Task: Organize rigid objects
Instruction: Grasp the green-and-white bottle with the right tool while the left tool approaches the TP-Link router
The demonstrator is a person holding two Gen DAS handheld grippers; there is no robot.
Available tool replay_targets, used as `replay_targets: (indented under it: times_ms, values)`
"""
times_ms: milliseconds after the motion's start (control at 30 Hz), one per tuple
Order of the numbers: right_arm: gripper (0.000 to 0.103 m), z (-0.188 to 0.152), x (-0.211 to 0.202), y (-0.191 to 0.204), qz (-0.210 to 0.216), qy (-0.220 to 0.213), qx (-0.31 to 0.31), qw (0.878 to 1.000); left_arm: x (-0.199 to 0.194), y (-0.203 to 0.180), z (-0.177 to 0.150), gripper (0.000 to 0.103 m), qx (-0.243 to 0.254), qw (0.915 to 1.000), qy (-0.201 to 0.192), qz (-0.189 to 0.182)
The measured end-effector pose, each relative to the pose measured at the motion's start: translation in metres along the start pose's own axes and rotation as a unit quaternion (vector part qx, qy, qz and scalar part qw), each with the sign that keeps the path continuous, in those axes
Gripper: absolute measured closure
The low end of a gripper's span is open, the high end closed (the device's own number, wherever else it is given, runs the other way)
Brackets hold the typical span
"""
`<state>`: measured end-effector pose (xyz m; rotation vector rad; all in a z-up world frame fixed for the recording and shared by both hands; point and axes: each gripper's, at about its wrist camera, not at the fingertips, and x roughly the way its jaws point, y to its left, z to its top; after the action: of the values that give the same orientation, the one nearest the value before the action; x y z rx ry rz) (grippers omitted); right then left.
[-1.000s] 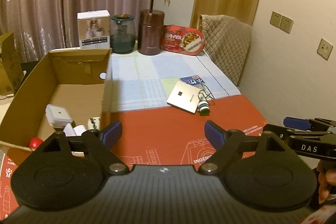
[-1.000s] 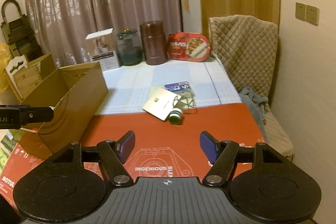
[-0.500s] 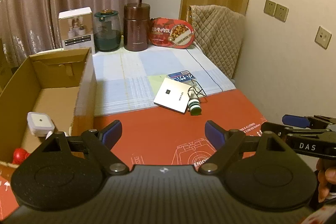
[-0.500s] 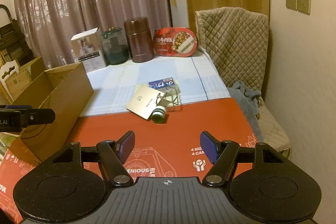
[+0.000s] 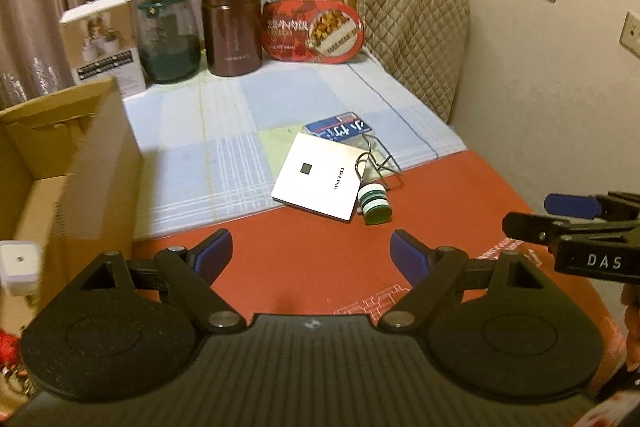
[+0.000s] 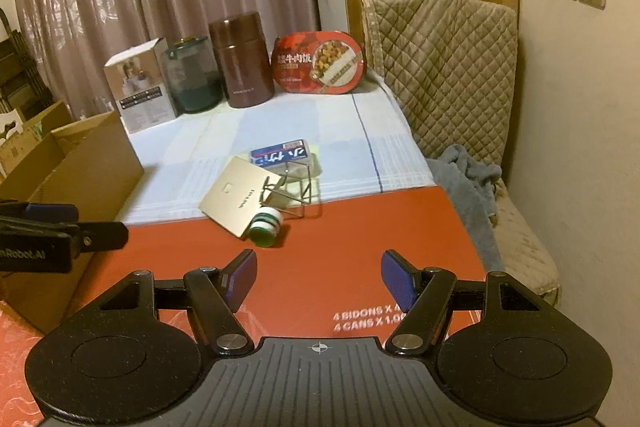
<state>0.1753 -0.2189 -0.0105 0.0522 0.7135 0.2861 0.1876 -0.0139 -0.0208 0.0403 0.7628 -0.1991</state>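
Both grippers have been carried forward and lower over the red mat, toward the small pile of things at its far edge. The flat white box and the green-and-white spool are now seen closer to the left gripper and the right gripper. The cardboard box has been left further to the left, less of its inside being shown.

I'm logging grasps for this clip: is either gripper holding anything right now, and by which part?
Nothing is held. The left gripper and right gripper are both open and empty above the red mat.
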Motion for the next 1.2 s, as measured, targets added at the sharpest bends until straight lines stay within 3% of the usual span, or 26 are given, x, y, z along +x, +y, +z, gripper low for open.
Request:
replay_targets:
  times_ms: [300,467,633,900,1200]
  values:
    - [0.037,0.008,0.056,-0.008,0.028,0.022,-0.018,0.999,0.071,0.005,0.004,0.019,0.015,0.9996,0.024,0.004]
    - [0.038,0.013,0.086,-0.002,0.062,0.032,-0.072,0.995,0.099,0.008,0.005,0.019,0.038,0.9988,0.028,0.009]
    - [0.039,0.016,0.116,0.005,0.092,0.039,-0.131,0.986,0.112,0.015,0.005,0.019,0.043,0.9985,0.030,0.014]
    - [0.056,0.009,0.150,0.017,0.104,0.046,-0.202,0.973,0.117,0.026,0.005,0.019,0.021,0.9994,0.023,0.016]
    - [0.065,0.009,0.166,0.029,0.129,0.031,-0.227,0.965,0.119,0.030,0.000,0.019,0.008,0.9996,0.023,0.014]
